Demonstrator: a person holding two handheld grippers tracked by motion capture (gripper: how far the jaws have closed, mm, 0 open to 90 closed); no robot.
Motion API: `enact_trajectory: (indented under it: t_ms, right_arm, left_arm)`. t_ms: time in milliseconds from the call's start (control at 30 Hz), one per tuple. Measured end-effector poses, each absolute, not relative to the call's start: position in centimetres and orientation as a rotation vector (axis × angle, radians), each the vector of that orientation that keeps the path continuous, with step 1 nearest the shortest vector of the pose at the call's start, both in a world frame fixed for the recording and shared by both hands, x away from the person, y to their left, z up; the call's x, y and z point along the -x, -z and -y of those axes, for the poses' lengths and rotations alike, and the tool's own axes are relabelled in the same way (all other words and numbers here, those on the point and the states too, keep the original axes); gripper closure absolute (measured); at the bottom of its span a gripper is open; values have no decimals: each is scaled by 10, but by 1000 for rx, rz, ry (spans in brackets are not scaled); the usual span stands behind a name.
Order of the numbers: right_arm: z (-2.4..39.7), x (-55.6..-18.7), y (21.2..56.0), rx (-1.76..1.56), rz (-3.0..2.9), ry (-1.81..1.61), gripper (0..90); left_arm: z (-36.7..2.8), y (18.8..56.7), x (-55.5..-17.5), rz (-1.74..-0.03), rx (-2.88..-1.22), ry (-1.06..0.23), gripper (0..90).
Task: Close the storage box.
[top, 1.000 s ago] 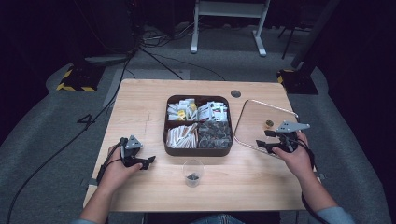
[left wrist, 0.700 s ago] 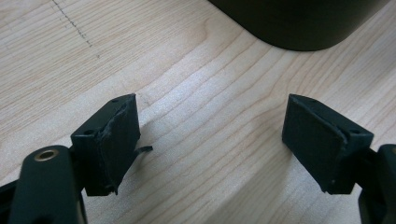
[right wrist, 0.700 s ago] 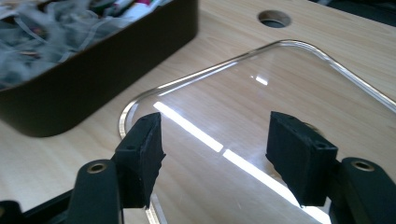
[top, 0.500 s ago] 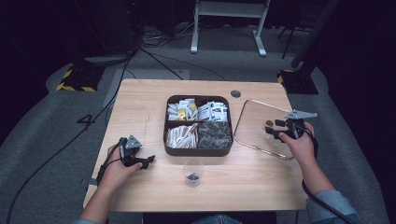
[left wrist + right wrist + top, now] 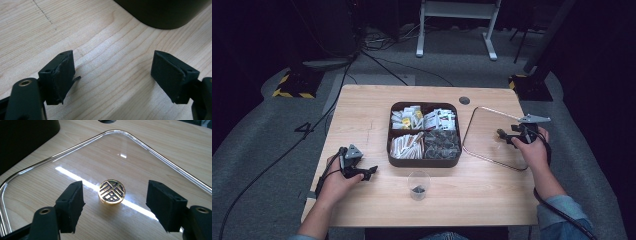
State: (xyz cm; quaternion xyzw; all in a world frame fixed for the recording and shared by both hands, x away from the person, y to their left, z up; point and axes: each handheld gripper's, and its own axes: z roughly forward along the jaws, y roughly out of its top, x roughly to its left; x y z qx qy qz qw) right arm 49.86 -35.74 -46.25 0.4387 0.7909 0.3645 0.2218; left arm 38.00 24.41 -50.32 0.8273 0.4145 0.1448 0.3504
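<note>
A clear glass lid with a round gold knob lies flat on the table, right of a dark box with several compartments. My right gripper sits at the knob. In the right gripper view its jaws have just been opening and now stand open. The knob is between and just ahead of the pads, untouched. My left gripper rests low over the wood at the front left, open with nothing between its fingers. The box's corner lies beyond it.
A small clear cup with something dark inside stands in front of the box. The box holds packets and sachets. A round cable hole is at the table's far edge. The glass lid's rim curves around the knob.
The right hand has moved away from the person and slightly right over the lid, bringing its gripper to the knob. The left hand has stayed put.
</note>
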Motion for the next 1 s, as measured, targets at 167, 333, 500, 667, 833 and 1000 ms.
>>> enact_trajectory:
  t_ms: [167, 333, 500, 667, 833, 1000]
  right_arm:
    - [353, -504, 468, -1207, -2211, -958, 304]
    - [353, -509, 475, -1233, -2237, -935, 314]
    - [350, -512, 482, -1240, -2262, -935, 370]
    - [349, -517, 484, -1241, -2272, -919, 443]
    - [349, -521, 487, -1261, -2286, -920, 529]
    - [348, -522, 486, -1255, -2298, -924, 585]
  left_arm:
    - [-245, 503, -380, -1085, -2121, -362, 201]
    - [-246, 503, -381, -1086, -2120, -354, 202]
    - [-245, 503, -381, -1084, -2121, -361, 202]
    - [-245, 503, -380, -1086, -2126, -365, 202]
    - [-244, 503, -380, -1079, -2137, -375, 202]
    - [-244, 503, -380, -1081, -2138, -376, 202]
